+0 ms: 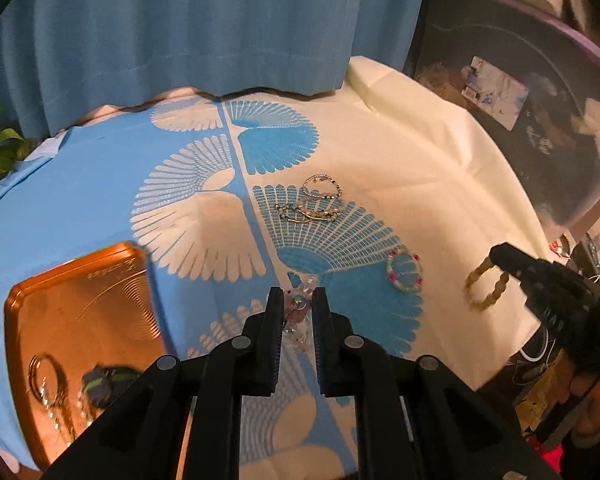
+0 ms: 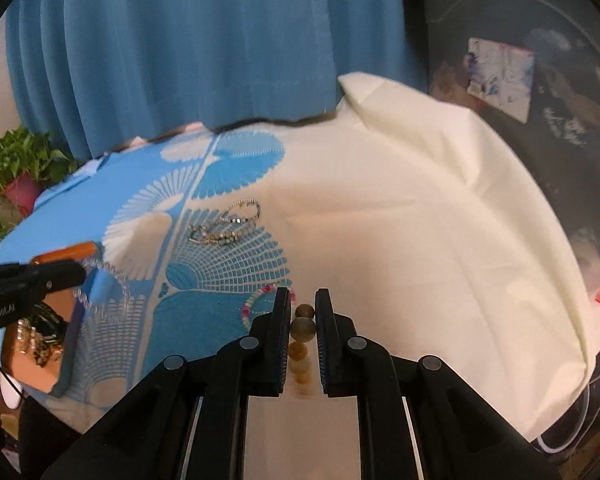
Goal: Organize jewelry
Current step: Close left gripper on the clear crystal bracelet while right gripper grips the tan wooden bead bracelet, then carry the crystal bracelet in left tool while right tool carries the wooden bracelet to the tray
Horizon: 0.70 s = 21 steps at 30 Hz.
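Observation:
My left gripper (image 1: 297,295) is shut on a clear crystal-bead bracelet (image 1: 298,308), lifted above the cloth; the right wrist view shows it as a clear bead bracelet (image 2: 108,292) hanging from the left gripper (image 2: 80,274). My right gripper (image 2: 303,296) is shut on an amber bead bracelet (image 2: 303,328), which the left wrist view shows as a yellow-brown loop (image 1: 486,286) dangling from the right gripper (image 1: 496,258). A pink-and-green bead bracelet (image 1: 405,272) and a pile of thin bracelets (image 1: 316,200) lie on the cloth. The orange tray (image 1: 80,292) at the left holds several pieces.
A blue-and-cream patterned tablecloth (image 1: 400,152) covers the round table. A blue curtain (image 1: 180,20) hangs behind. A potted plant (image 2: 20,168) stands at the far left. Dark cluttered shelving (image 1: 540,100) is beyond the table's right edge.

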Available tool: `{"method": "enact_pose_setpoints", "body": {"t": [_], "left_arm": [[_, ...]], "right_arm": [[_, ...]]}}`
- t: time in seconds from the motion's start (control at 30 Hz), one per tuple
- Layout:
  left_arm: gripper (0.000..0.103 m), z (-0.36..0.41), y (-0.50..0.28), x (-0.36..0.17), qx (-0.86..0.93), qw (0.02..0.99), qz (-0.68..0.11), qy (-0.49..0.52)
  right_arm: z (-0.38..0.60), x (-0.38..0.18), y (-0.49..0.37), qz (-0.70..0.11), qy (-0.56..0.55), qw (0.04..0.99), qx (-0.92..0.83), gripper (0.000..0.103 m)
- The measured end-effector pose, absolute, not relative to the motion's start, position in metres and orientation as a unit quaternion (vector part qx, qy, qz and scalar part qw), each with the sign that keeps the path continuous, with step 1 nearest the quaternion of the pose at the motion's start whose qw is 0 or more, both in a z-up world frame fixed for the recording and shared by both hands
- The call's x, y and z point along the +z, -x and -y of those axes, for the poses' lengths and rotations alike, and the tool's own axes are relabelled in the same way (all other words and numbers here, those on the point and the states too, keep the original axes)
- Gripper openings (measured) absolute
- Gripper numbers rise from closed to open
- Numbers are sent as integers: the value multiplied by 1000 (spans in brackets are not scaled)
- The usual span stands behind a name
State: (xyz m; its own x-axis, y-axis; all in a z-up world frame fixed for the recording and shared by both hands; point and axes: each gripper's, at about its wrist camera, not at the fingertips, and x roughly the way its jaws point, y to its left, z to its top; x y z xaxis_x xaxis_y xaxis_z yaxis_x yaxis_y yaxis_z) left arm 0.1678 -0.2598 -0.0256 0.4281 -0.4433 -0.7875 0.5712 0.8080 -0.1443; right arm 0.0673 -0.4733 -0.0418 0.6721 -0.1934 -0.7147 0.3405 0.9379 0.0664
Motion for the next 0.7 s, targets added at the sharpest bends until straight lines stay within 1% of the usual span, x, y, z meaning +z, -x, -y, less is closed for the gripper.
{"method": "enact_pose_setpoints", "body": {"t": [0.2,0.37,0.7], "left_arm": [[11,241,-141,-9,-305,846,-432,-68],[11,218,-112,11,-305,857,-411,-67],[11,152,-28,38,-313,872,-369,-76]], "right_arm": [[472,-16,-35,-366,-95,911,-164,13],[453,-1,-10,-361,-78,914,-167,13],[371,15,62,-351,-45,927,-122,13]]}}
